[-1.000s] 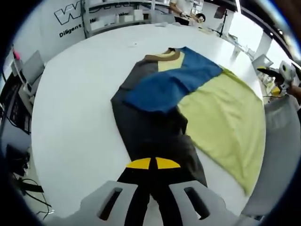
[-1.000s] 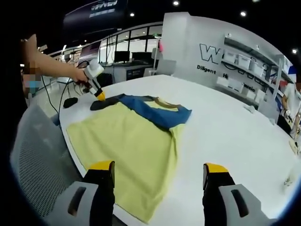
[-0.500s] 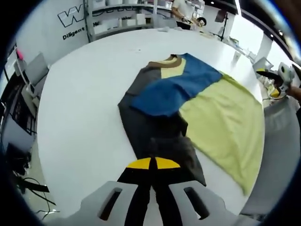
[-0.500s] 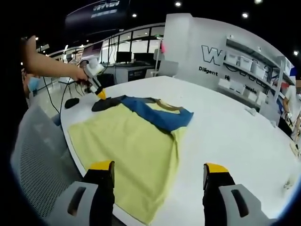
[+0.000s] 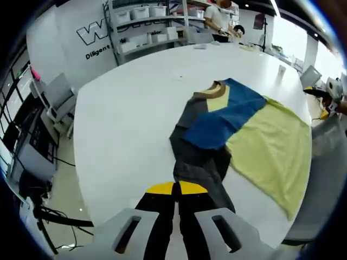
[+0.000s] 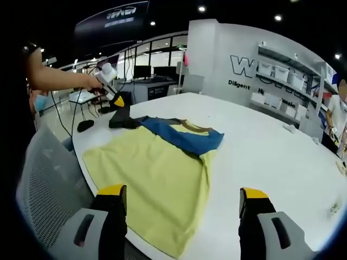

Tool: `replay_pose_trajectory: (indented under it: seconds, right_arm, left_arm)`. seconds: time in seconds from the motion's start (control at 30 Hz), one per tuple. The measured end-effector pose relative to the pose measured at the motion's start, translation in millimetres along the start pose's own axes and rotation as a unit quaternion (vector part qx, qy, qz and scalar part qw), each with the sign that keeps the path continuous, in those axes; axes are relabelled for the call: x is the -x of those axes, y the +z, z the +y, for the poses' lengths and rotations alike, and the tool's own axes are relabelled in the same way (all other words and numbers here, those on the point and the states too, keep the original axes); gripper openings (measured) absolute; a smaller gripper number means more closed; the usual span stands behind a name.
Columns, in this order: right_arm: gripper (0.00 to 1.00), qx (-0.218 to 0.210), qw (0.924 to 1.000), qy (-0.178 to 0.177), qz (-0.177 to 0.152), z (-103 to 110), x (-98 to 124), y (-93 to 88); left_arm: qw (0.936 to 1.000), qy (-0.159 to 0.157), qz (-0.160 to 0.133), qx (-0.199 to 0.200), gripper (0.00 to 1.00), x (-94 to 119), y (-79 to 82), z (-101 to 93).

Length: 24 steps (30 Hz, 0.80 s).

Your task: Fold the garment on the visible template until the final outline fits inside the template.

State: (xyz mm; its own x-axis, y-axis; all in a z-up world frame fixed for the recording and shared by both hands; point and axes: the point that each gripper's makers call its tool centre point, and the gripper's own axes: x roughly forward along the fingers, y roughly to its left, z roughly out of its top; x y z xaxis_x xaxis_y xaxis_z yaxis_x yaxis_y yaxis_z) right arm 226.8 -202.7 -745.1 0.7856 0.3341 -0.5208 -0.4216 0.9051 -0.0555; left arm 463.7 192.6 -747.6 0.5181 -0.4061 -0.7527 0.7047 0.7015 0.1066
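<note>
A garment in yellow-green (image 5: 271, 151), blue (image 5: 217, 119) and dark grey (image 5: 196, 162), with a brown collar (image 5: 212, 91), lies on the white table (image 5: 124, 124). My left gripper (image 5: 173, 188) is shut on the dark grey end, which rises off the table toward the jaws. In the right gripper view the left gripper (image 6: 119, 101) hangs in a person's hand at the far left, with the dark grey cloth (image 6: 123, 118) lifted under it. My right gripper (image 6: 182, 195) stands open above the near yellow-green part (image 6: 157, 173), with nothing between its fingers.
A grey mesh chair (image 6: 43, 179) stands against the table's near edge. Shelves with boxes (image 5: 146, 21) line the back wall, and a person (image 5: 219, 16) stands there. Another chair (image 5: 59, 97) and cables (image 5: 49, 216) sit off the table's left side. Bare tabletop (image 6: 271, 157) stretches right.
My left gripper has lifted and pulled back with the dark grey end, so that cloth now rises off the table. The right gripper stays open and almost still.
</note>
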Motion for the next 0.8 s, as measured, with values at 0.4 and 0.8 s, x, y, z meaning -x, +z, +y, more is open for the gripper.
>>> replay_pose_trajectory:
  seconds: [0.4, 0.8]
  right_arm:
    - [0.97, -0.005, 0.9997, 0.005, 0.022, 12, 6, -21.7]
    - [0.99, 0.002, 0.9998, 0.014, 0.013, 20, 8, -20.8]
  left_arm:
    - [0.9982, 0.051, -0.021, 0.022, 0.04, 36, 11.6, 35.4]
    - [0.996, 0.072, -0.049, 0.018, 0.04, 54, 38.5, 49.8]
